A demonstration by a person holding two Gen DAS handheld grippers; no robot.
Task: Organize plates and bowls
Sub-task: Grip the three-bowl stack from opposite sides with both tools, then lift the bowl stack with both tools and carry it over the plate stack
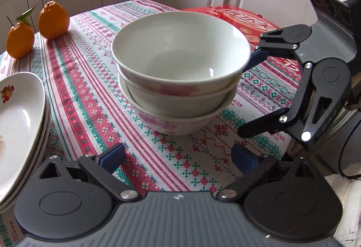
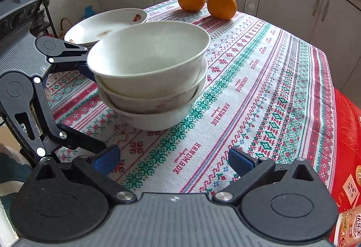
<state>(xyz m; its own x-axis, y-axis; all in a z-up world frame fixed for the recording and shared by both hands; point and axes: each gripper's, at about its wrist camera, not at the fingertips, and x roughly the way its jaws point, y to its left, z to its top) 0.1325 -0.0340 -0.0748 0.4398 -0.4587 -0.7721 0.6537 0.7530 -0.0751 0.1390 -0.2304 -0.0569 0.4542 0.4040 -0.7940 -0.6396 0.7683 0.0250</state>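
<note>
Three white bowls (image 1: 180,71) stand nested in one stack on the counter (image 1: 158,163), which carries a red, green and white patterned cloth; the stack of plates (image 1: 20,125) sits near it at the counter's edge, beyond the left tool as the right wrist view shows. The left tool (image 1: 178,156) has its blue-padded jaws spread wide with nothing between them, short of the bowl stack. The right tool (image 2: 173,162) is likewise spread and empty, and in the left wrist view one of its fingers (image 1: 257,58) lies just beside the top bowl's rim, contact not discernible; two oranges (image 2: 207,2) rest at the far end of the counter and a red box (image 2: 347,156) at its other side.
</note>
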